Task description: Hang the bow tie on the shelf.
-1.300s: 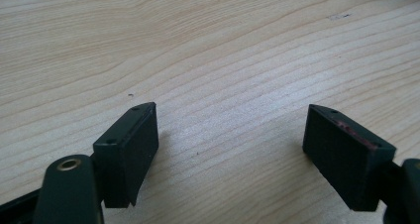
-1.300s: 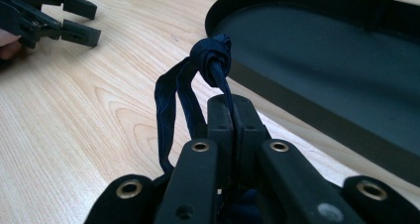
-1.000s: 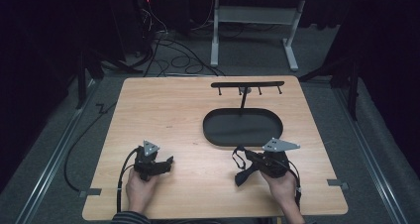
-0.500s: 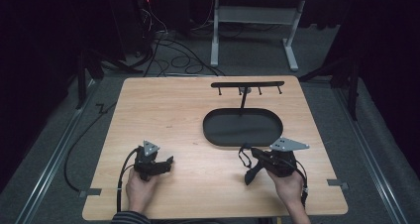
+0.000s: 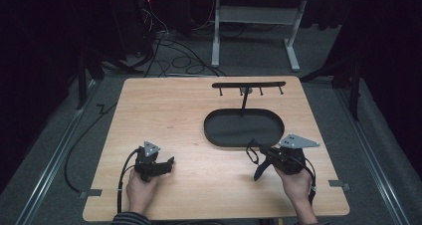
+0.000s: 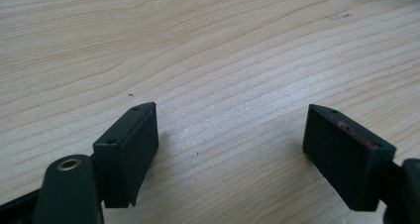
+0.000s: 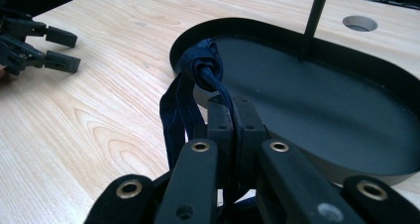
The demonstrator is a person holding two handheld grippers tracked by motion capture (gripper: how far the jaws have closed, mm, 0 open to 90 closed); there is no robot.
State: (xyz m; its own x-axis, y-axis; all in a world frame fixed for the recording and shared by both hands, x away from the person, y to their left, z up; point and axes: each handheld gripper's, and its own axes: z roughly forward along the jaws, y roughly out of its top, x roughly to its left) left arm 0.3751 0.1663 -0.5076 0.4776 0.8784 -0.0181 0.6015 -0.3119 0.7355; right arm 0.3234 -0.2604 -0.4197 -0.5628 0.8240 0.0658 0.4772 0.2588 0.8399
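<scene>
My right gripper (image 5: 263,159) is shut on a dark blue knotted strap (image 7: 204,65). It hovers just off the near edge of the black oval tray (image 5: 219,135). In the right gripper view the knot stands above the shut jaws (image 7: 233,107) at the tray's rim (image 7: 277,28), and one loop hangs down on the left. In the high view the strap (image 5: 252,153) dangles in front of the gripper. My left gripper (image 5: 170,164) rests at the near left of the wooden table, open, with bare wood between its pads (image 6: 131,149).
A thin post (image 7: 312,16) rises from the tray and carries a black crossbar with small hooks (image 5: 249,85). The left gripper (image 7: 67,48) lies farther off across the table. A round hole (image 7: 359,22) sits in the tabletop beyond the tray.
The right gripper, still shut on the strap, has shifted a little to the right along the tray's near edge. The left gripper has stayed in place.
</scene>
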